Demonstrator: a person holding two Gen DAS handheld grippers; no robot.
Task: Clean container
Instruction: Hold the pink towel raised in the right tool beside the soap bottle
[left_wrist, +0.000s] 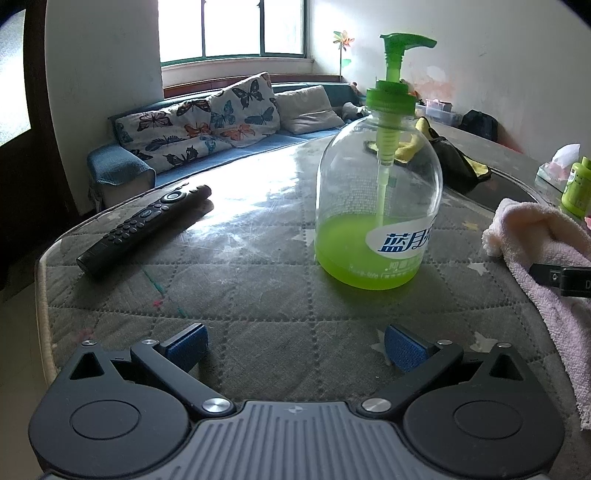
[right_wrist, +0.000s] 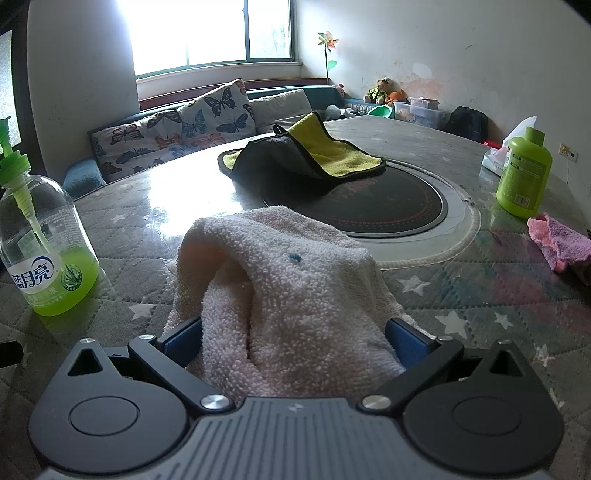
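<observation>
A clear pump bottle (left_wrist: 376, 206) with a green pump and green liquid in its lower third stands upright on the quilted table cover; in the right wrist view the pump bottle (right_wrist: 44, 251) is at the far left. My left gripper (left_wrist: 295, 347) is open, low over the table, a short way in front of the bottle and touching nothing. A pale pink towel (right_wrist: 288, 295) lies bunched in a hump between the fingers of my right gripper (right_wrist: 293, 343). Its jaws stand wide apart, and the towel fills the gap and touches both blue pads. The towel (left_wrist: 546, 251) also shows at the right edge.
A black remote (left_wrist: 144, 229) lies left of the bottle. A yellow-and-black cloth (right_wrist: 306, 158) rests on the round hotplate (right_wrist: 399, 210) mid-table. A green bottle (right_wrist: 524, 177), a tissue pack (right_wrist: 498, 155) and a pink rag (right_wrist: 561, 243) sit at the right. A sofa with cushions (left_wrist: 207, 118) is behind.
</observation>
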